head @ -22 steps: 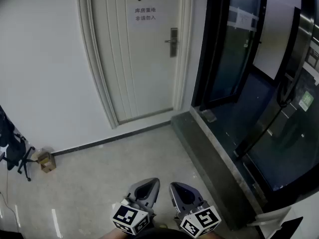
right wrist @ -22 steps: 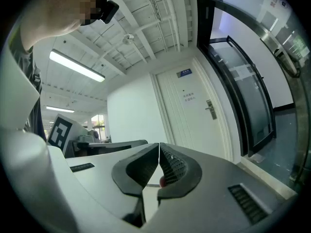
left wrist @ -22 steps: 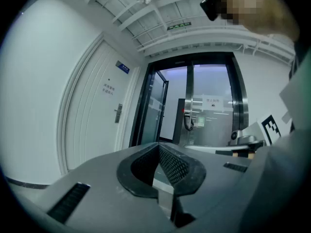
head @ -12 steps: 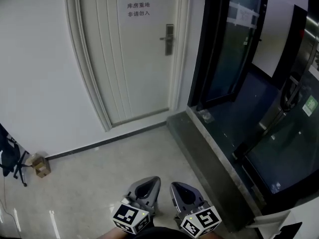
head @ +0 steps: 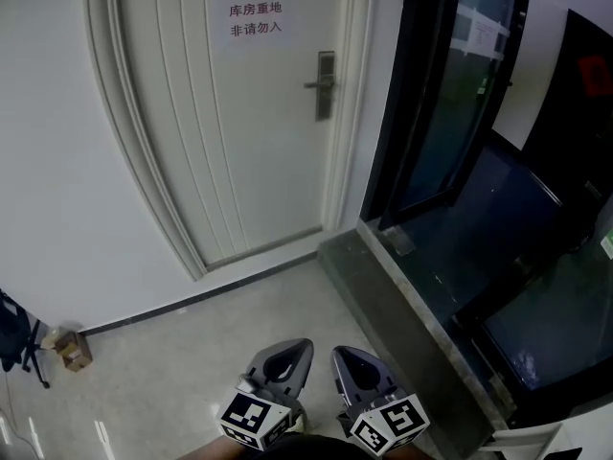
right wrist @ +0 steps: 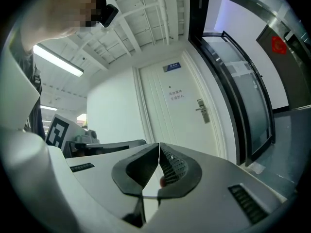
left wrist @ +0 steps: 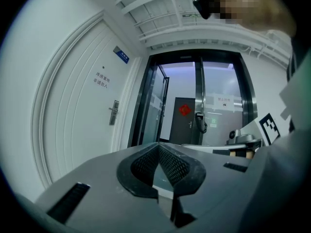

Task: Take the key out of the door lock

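Hallway floor and door front, listed left to right.

1. Dark chair (head: 17, 338), far left edge, only partly in frame.
2. Small cardboard box (head: 72, 350) on the pale floor tiles, just beside the chair and against the white wall (head: 57, 161).
3. White panelled door (head: 249, 132), closed, in a white moulded frame. The paper notice (head: 255, 21) high on it has two lines: "库房重地 / 非请勿入". In the left gripper view a small blue plate (left wrist: 121, 55) sits above the frame, its print too small to read.
4. Left gripper (head: 284, 360), low in the head view and well apart from the door. Its jaws are together at the tips with nothing between them.
5. Door lock (head: 326, 84): a metal plate with a lever handle at the door's right edge. The key cannot be made out at this range.
6. Right gripper (head: 352, 364), just beside the left one. Its jaws are closed tip to tip and empty.
7. Dark stone threshold (head: 402, 324), running from the door frame along the glazing.
8. Black-framed glass doors (head: 450, 94) with a taped sheet of paper (head: 484, 32), unreadable.
9. Red ornament (left wrist: 184, 110) on a dark door beyond the glass.
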A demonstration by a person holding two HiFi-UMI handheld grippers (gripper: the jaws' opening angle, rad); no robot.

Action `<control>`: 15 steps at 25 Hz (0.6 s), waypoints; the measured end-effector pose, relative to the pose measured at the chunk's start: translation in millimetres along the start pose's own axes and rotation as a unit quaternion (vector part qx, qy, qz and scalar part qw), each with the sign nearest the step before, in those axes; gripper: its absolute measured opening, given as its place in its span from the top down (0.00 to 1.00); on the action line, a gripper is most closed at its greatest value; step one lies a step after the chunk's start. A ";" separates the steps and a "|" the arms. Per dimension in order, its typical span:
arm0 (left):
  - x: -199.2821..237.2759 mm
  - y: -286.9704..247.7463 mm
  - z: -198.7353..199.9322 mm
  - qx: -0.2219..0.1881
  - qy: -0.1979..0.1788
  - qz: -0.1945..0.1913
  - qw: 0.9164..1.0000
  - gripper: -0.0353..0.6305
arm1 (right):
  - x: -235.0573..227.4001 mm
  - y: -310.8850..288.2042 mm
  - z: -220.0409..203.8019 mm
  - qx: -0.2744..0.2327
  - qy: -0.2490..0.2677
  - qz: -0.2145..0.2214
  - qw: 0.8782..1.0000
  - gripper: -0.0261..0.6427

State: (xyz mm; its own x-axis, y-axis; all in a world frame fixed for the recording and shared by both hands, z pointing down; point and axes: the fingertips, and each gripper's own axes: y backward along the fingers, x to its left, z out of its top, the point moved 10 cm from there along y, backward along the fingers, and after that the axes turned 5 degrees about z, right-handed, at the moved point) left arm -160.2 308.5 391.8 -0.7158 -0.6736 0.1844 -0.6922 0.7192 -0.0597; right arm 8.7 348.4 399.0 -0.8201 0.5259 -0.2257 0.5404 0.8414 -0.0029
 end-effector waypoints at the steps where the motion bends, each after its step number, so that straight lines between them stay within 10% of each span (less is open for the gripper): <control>1: 11.9 -9.5 3.3 -0.001 0.000 0.000 1.000 0.94 | -6.0 -13.8 3.1 -0.002 0.002 -0.001 1.000 0.94; 15: 100.5 -118.5 25.3 0.000 -0.001 -0.005 1.000 0.94 | -93.6 -125.3 26.4 -0.008 0.007 -0.016 1.000 0.94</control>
State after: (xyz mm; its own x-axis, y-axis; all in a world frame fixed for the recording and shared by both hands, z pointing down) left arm -152.4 151.3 392.6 -0.7093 -0.6807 0.1831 -0.6990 0.7128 -0.0581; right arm 22.8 190.5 394.8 -0.8391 0.5008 -0.2124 0.5114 0.8593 0.0057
